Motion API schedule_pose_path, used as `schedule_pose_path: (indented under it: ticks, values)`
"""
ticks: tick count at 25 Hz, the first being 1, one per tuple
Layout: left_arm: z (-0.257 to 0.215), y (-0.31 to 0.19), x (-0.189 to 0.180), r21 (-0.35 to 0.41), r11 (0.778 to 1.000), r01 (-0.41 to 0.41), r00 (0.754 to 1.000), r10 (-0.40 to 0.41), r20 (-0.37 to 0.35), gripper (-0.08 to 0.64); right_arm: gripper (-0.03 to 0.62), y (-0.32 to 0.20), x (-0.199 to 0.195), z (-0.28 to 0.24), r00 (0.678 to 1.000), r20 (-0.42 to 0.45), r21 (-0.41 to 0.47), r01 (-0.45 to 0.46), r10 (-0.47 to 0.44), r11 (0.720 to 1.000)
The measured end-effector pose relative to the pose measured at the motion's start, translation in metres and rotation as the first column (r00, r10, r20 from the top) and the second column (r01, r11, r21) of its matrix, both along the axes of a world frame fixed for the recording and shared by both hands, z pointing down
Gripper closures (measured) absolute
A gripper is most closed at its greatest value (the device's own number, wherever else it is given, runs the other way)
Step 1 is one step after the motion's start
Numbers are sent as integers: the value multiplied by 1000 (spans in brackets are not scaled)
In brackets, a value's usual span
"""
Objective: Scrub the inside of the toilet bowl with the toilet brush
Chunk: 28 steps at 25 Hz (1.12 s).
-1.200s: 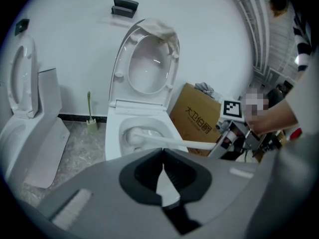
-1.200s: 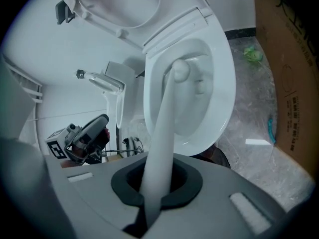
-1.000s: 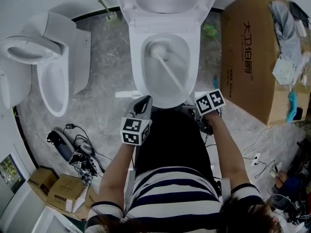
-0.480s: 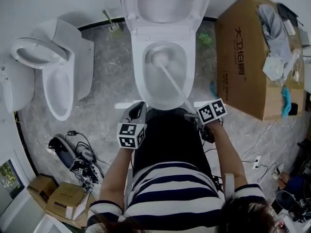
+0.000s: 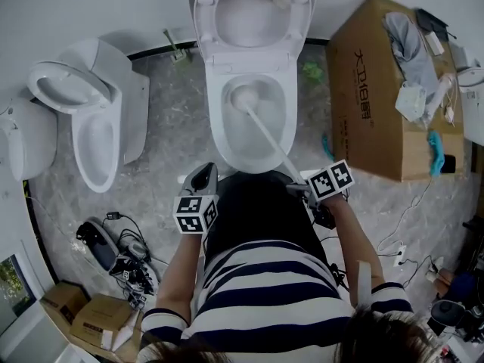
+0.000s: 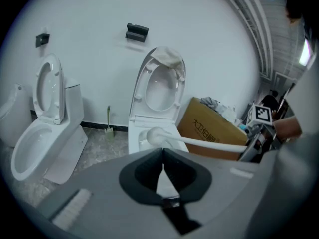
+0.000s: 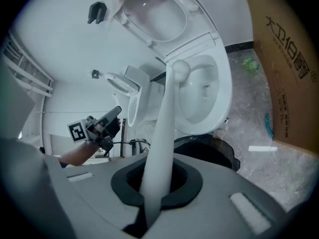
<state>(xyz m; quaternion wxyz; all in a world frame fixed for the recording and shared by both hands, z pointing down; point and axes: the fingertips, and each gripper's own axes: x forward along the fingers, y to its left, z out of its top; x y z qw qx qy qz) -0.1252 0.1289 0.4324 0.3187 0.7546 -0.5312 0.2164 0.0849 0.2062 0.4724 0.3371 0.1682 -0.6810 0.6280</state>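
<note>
The white toilet (image 5: 221, 138) stands open at top centre with its lid up. A white toilet brush (image 5: 243, 97) has its round head low in the far left part of the bowl, and its long handle slants back to my right gripper (image 5: 301, 186), which is shut on the handle's end. In the right gripper view the handle (image 7: 167, 128) runs from between the jaws of the right gripper (image 7: 158, 183) to the brush head (image 7: 180, 69) in the bowl (image 7: 219, 91). My left gripper (image 5: 203, 178) hovers near the toilet's front left, shut and holding nothing (image 6: 163, 156).
A second open toilet (image 5: 91, 127) stands to the left. A large cardboard box (image 5: 374, 104) with cloths and clutter on top sits close on the right. Cables and devices (image 5: 113, 240) and small boxes (image 5: 83, 308) lie on the floor at the lower left. Another brush (image 5: 175, 50) leans by the back wall.
The head view has shifted, so the toilet sits lower in the frame. The brush head stays in the far left of the bowl. My left gripper has drifted slightly left and back.
</note>
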Motion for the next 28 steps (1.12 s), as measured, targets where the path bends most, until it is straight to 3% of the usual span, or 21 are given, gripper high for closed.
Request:
schedule_pose_path:
  ticks: [17, 28]
  values:
    - [-47, 14, -22, 80, 994, 73, 997, -73, -10, 560, 594, 37, -5, -45, 999, 25, 62, 37, -39, 997]
    - [-58, 26, -43, 81, 987, 136, 991, -135, -14, 560, 594, 51, -11, -50, 998, 21, 93, 63, -65, 994]
